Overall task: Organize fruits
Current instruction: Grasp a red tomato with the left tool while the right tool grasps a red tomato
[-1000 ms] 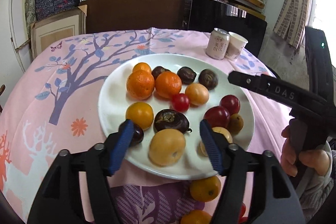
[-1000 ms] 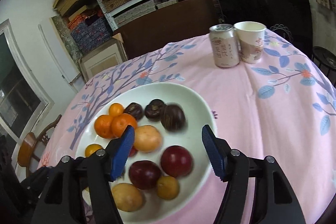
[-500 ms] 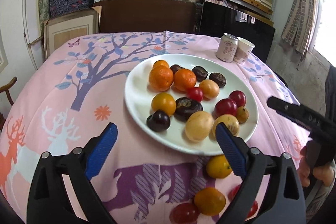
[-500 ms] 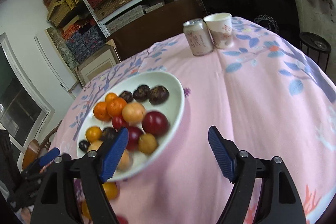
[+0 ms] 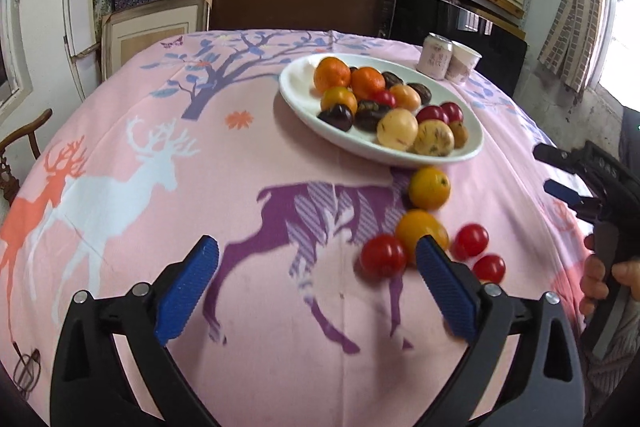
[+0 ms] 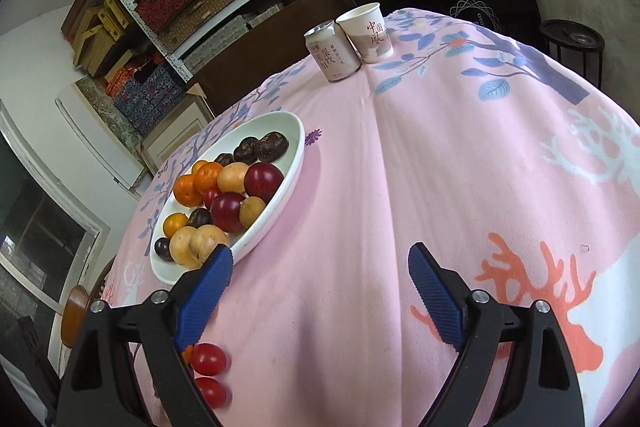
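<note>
A white plate (image 5: 304, 107) piled with several oranges, red plums, dark chestnut-like fruits and yellow fruits sits on the pink tablecloth. Nearer to me, loose on the cloth, lie two orange fruits (image 5: 429, 187) and three red tomatoes (image 5: 382, 255). My left gripper (image 5: 316, 247) hovers over the cloth just left of these, its jaws opening with nothing between them. My right gripper (image 6: 320, 253) hangs over bare cloth to the right of the plate (image 6: 294, 163), jaws opening and empty. Two tomatoes (image 6: 207, 359) show beside its left finger.
A drink can (image 6: 332, 53) and a paper cup (image 6: 366, 33) stand together beyond the plate. A wooden chair (image 5: 24, 139) is at the table's left edge. Shelves of boxes fill the back wall. A hand (image 5: 600, 279) holds the right gripper at the left wrist view's right edge.
Both grippers have drawn back from over the plate toward the near side of the table. Their jaws have spread wider. The loose fruits on the cloth came into the left wrist view.
</note>
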Motion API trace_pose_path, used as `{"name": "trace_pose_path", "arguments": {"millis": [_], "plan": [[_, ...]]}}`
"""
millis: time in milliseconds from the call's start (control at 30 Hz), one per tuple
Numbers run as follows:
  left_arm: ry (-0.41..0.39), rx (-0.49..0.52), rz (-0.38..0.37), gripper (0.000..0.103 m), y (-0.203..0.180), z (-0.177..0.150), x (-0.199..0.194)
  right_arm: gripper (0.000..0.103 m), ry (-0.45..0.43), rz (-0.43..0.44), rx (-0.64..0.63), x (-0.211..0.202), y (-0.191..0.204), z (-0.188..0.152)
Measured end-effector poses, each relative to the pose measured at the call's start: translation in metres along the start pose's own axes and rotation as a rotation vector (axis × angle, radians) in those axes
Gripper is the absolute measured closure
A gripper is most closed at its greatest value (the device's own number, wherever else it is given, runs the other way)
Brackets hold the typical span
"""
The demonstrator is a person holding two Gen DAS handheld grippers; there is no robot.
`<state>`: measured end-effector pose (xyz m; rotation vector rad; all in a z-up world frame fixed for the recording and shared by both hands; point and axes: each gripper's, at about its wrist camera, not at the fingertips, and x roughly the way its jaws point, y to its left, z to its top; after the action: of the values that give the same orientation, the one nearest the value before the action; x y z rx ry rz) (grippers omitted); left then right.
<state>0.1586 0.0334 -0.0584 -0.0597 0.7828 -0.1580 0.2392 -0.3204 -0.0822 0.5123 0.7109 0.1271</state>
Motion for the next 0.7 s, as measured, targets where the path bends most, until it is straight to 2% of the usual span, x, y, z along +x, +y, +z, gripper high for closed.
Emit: {"name": "trace_pose_path", "arguments": {"millis": [333, 367, 433, 500, 700], "plan": [[0.058, 0.102, 0.016, 0.007, -0.02, -0.007, 0.012, 0.012, 0.01, 0.011, 0.009, 0.0, 0.001, -0.001], [0.064, 0.11, 0.018, 0.01, -0.021, -0.007, 0.013, 0.012, 0.012, 0.012, 0.011, 0.0, 0.001, -0.001], [0.1, 0.13, 0.004, 0.037, -0.025, -0.008, 0.021, 0.012, 0.012, 0.013, 0.012, 0.0, 0.001, -0.001], [0.143, 0.133, -0.017, 0.045, -0.025, -0.007, 0.031, 0.012, 0.012, 0.013, 0.012, 0.001, 0.001, 0.0], [0.131, 0.158, -0.041, 0.045, -0.03, -0.001, 0.039, 0.012, 0.016, 0.015, 0.012, 0.001, 0.001, -0.001]]}}
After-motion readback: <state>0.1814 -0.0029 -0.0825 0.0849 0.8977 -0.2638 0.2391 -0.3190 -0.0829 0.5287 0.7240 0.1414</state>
